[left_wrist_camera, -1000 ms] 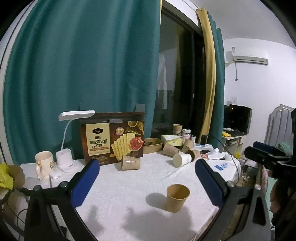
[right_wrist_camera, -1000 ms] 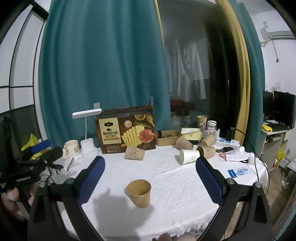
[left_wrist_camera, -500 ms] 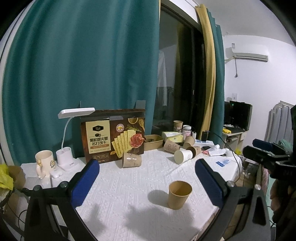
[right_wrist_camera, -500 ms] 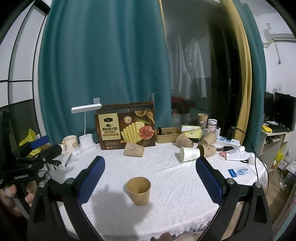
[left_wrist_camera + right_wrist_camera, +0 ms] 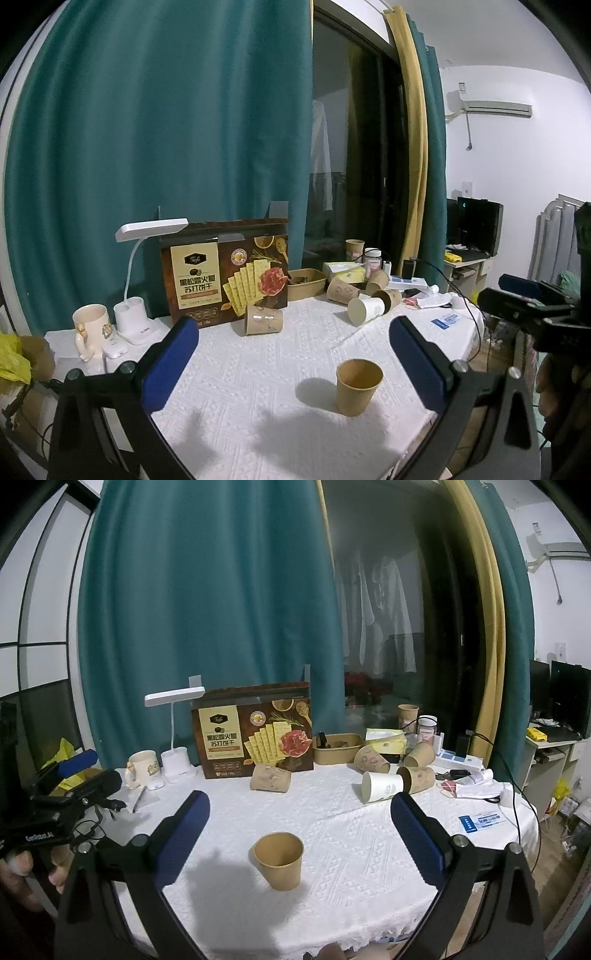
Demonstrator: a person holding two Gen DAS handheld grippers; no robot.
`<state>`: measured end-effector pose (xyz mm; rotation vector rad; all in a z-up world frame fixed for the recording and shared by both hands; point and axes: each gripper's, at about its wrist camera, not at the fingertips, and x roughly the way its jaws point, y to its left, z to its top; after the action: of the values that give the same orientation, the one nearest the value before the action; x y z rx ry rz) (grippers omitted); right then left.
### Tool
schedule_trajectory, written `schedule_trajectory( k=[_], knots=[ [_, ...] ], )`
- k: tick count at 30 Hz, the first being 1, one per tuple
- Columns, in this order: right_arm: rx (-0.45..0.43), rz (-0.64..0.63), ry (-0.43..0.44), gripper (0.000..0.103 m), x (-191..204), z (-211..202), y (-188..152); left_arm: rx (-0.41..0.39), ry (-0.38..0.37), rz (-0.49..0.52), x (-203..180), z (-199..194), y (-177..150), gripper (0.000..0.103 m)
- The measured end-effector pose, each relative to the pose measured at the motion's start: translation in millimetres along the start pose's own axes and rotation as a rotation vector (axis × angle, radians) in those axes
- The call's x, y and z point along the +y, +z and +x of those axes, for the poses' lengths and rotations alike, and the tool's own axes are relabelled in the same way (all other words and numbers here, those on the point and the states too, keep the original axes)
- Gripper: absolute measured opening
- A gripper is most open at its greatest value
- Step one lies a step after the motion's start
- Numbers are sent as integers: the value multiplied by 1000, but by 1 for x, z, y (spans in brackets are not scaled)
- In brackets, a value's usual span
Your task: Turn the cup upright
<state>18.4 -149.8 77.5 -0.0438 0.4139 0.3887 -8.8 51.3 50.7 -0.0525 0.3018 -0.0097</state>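
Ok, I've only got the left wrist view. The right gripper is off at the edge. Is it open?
Observer: Yes. In its own view the right gripper is wide open and holds nothing. The upright brown cup stands on the table ahead of it.
Operator: Anything near the mug that I'm missing?
Observer: A pen lies on the cloth just right of the mug.
Operator: And who's holding my side?
Observer: A hand is wrapped around the handle of the left gripper.
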Motion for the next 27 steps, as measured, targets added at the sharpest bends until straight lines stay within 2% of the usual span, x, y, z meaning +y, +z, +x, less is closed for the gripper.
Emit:
schedule_trajectory(
  k=[27],
  knots=[
    [-1,0,3,98,1,1,0,4,-15,3,-2,-2,2,103]
  ],
)
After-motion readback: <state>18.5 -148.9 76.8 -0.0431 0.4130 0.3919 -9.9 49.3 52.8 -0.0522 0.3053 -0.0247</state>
